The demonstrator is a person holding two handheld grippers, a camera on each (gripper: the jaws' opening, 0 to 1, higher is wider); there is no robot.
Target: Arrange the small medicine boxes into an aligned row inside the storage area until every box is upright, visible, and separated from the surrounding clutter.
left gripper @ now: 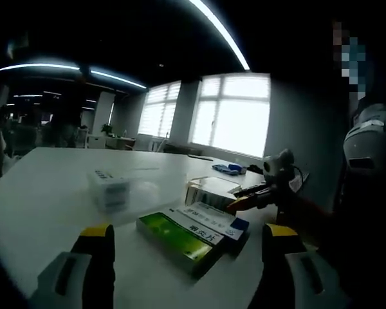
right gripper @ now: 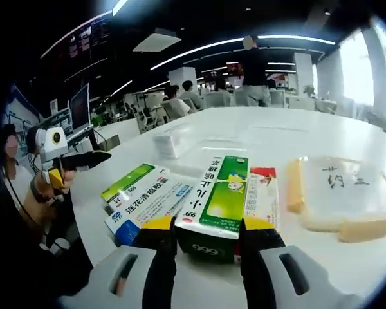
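- White table point(right gripper: 347, 138) spreads across both views, round-edged, with an office of desks, monitors and seated people behind it in the right gripper view and bright windows behind it in the left gripper view
- Clear plastic container point(right gripper: 343, 188) with a yellowish rim lies on the table to the right of the boxes in the right gripper view, handwriting on its lid; in the left gripper view it point(left gripper: 209, 190) sits just behind the boxes
- Right gripper point(right gripper: 207, 248) has its yellow-tipped jaws closed against the two long sides of the green and white medicine box point(right gripper: 216, 201), whose near end sits between them, the box lying flat and pointing away
- Left gripper point(left gripper: 190, 248) has its jaws set wide apart with nothing between them, hovering near the table's edge; it also appears at the left of the right gripper view point(right gripper: 67, 158), held in a hand
- Blue and white medicine box point(right gripper: 156, 205) lies flat touching the held box's left side, and a green box point(right gripper: 127, 183) lies flat beside it further left
- Red and white box point(right gripper: 262, 193) lies flat against the held box's right side
- In the left gripper view the green box point(left gripper: 180, 241) and blue and white medicine box point(left gripper: 209, 225) lie side by side ahead of the jaws
- Small white box point(left gripper: 109, 187) stands apart on the table, further back; in the right gripper view it point(right gripper: 172, 140) lies beyond the cluster
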